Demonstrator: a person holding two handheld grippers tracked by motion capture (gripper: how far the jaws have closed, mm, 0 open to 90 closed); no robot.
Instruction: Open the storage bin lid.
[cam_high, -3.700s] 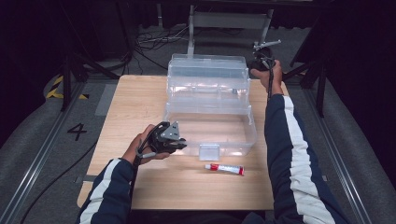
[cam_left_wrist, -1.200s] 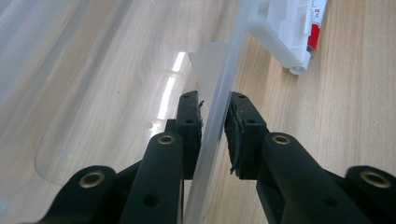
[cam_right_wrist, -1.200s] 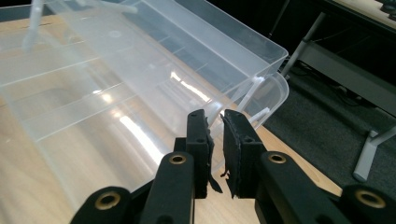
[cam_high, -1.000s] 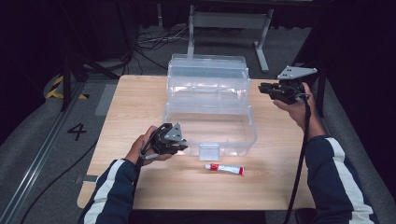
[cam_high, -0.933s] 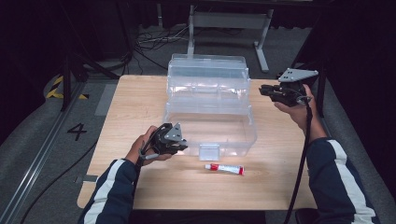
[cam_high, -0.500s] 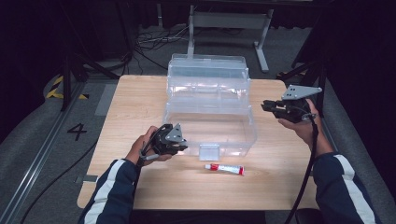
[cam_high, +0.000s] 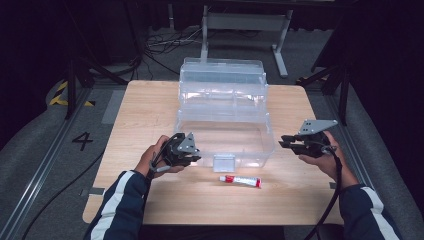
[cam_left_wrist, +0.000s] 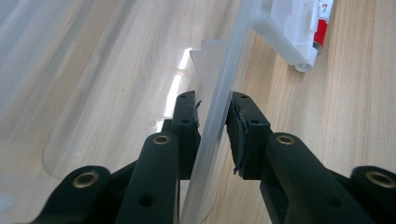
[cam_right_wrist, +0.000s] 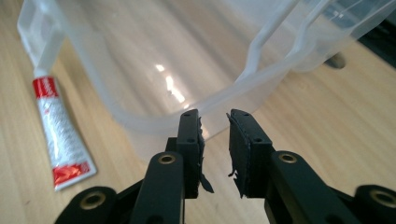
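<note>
**Clear box between two hand-held grippers**

The wooden bench (cam_high: 150, 110) carries a clear plastic box (cam_high: 225, 135), its lid tipped up at the far side and its white front latch (cam_high: 223, 162) facing the person. The box sits in the middle of the bench, with one hand-held gripper at each of its near corners.

The left hand-held gripper (cam_high: 192, 154) lies at the box's near left corner. In the left gripper view the box's thin clear wall (cam_left_wrist: 219, 116) runs straight up between the two black jaws. The jaws stand narrowly parted: the wall lies against the left pad, while a sliver of gap shows on the other side, so whether the pads press on the wall I cannot tell.

The right hand-held gripper (cam_high: 286, 142) hangs just beside the box's near right corner, jaws pointing at it. Its jaws have just been opening and now stand a little apart with nothing between them; in the right gripper view (cam_right_wrist: 214, 122) the box's rounded rim curves just beyond the tips, not touching.

A small red-and-white tube (cam_high: 240, 180) lies flat on the bench just in front of the latch, between the two hands and apart from both.
</note>
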